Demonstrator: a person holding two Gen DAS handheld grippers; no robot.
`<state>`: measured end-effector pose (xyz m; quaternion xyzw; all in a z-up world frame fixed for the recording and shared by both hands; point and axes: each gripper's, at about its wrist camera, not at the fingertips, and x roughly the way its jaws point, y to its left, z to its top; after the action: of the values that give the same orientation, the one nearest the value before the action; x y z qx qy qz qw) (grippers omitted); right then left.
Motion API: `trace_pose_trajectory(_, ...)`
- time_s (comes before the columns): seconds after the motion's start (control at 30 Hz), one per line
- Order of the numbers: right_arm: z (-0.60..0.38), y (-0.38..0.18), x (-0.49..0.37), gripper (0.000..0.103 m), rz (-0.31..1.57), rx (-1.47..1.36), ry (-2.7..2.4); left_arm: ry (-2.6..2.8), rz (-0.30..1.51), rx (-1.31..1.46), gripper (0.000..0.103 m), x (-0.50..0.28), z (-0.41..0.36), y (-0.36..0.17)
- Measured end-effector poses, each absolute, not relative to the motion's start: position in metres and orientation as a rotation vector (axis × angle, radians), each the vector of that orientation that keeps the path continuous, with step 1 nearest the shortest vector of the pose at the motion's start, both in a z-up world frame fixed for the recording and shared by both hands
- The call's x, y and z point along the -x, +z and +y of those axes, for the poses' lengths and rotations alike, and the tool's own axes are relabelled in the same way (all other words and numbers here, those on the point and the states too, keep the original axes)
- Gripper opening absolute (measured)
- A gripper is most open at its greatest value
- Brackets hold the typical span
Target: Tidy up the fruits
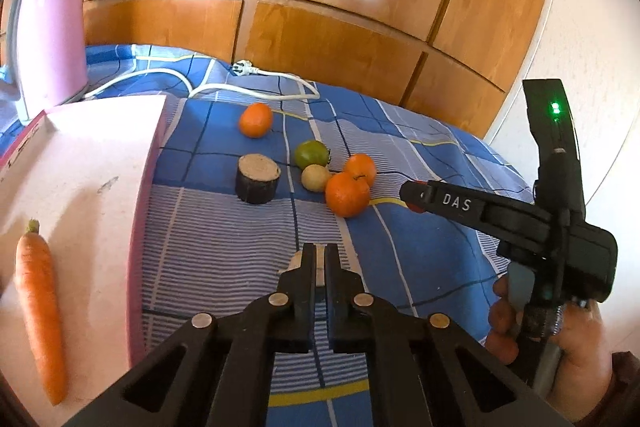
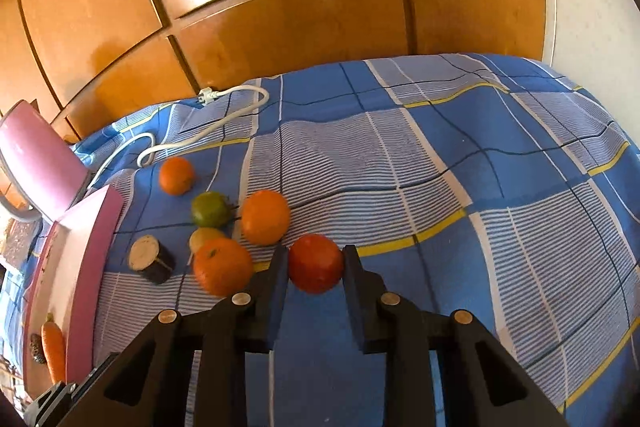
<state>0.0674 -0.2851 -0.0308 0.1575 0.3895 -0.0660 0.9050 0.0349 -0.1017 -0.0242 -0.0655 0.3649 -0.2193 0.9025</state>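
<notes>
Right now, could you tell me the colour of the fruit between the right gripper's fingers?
Red fruit, clearest in the right wrist view.

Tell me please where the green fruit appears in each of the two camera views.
Left wrist view: the green fruit lies just above the picture's middle, right of the wooden stump.
Right wrist view: the green fruit lies left of the middle, up and right of the stump.
Shared landmark: the white cable behind the fruits.

Blue checked bedspread [image 2: 480, 187], reddish fruit [image 2: 315, 263].
</notes>
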Motion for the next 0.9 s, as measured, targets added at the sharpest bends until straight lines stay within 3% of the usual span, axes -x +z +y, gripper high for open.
trace_pose_trajectory(0.07, -0.285, -0.030, -0.065, 0.026, 0.804, -0.330, -0.136, -0.455, 0.765, 0.133, 0.004, -0.033, -0.101, -0.026)
trace_pose_trajectory(0.1, -0.286, -0.030, -0.064, 0.027, 0.804, -0.334, -0.135, -0.460, 0.772, 0.133, 0.010, -0.032, -0.101, -0.026)
trace_pose_trajectory(0.2, -0.287, -0.030, -0.064, 0.026, 0.804, -0.346, -0.131, -0.454, 0.782, 0.135, 0.055, -0.029, -0.102, -0.029)
trace_pose_trajectory(0.23, -0.287, -0.030, -0.064, 0.026, 0.803, -0.349, -0.130, -0.449, 0.773, 0.133, 0.060, -0.028, -0.103, -0.028)
trace_pose_trajectory(0.43, -0.290, -0.031, -0.064, 0.026, 0.801, -0.371, -0.114, -0.408, 0.823, 0.050, 0.058, -0.041, -0.120, -0.043)
trace_pose_trajectory(0.47, -0.290, -0.030, -0.064, 0.026, 0.799, -0.373, -0.110, -0.394, 0.839, 0.046, 0.054, -0.045, -0.121, -0.047)
trace_pose_trajectory(0.53, -0.289, -0.030, -0.065, 0.026, 0.795, -0.367, -0.103, -0.390, 0.831, 0.065, 0.033, -0.048, -0.119, -0.046)
trace_pose_trajectory(0.9, -0.270, -0.020, -0.062, 0.026, 0.750, -0.324, -0.020, -0.342, 0.694, 0.100, 0.032, -0.029, -0.098, -0.014)
